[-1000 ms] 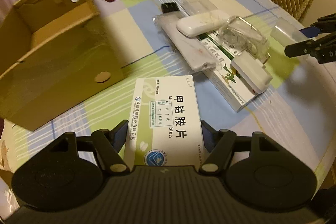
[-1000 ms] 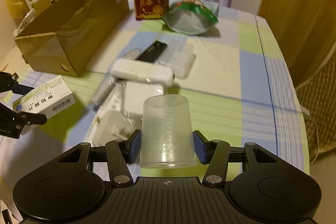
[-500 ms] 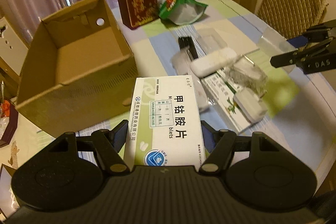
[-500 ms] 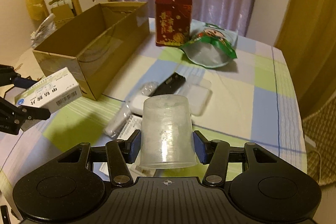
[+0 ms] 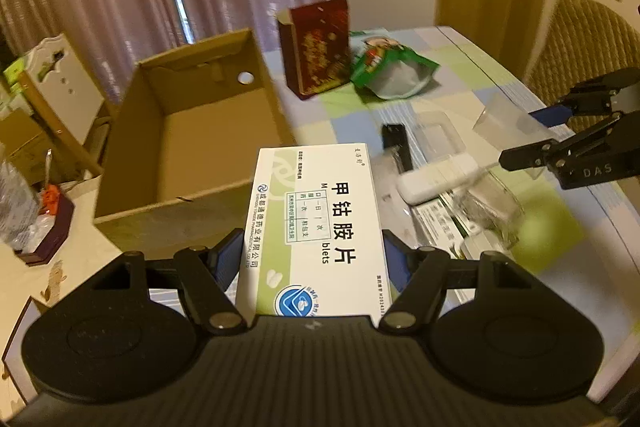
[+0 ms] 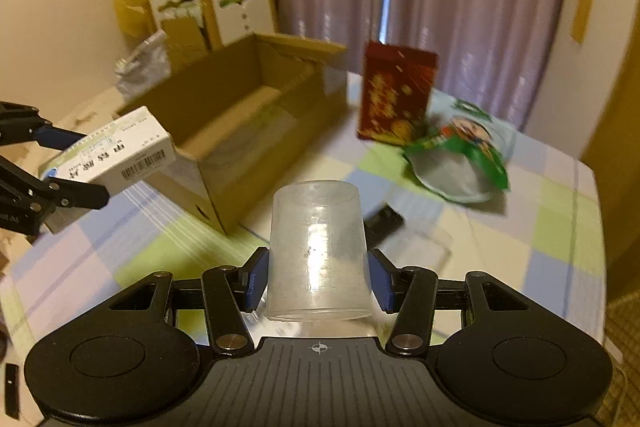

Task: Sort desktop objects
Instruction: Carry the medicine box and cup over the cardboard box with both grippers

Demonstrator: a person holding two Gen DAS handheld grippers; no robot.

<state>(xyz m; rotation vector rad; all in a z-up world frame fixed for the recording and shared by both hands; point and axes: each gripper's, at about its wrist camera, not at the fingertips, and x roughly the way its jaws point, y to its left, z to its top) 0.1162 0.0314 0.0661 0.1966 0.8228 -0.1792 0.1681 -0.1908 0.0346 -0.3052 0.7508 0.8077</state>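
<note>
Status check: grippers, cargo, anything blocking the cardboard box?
Left gripper shut on pill box. Right gripper shut on plastic cup, mouth toward camera. Cardboard box open, looks empty; nothing in the way.

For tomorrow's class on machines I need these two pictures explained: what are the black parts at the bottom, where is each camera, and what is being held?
No robot: a person holds two hand grippers, each carrying a forward-looking camera. The left gripper has its jaws shut on a white medicine box. The right gripper grips an upturned clear plastic cup. On the checked tablecloth stand an open cardboard box, a red carton and a green snack bag; a white remote lies among other small items.
</note>
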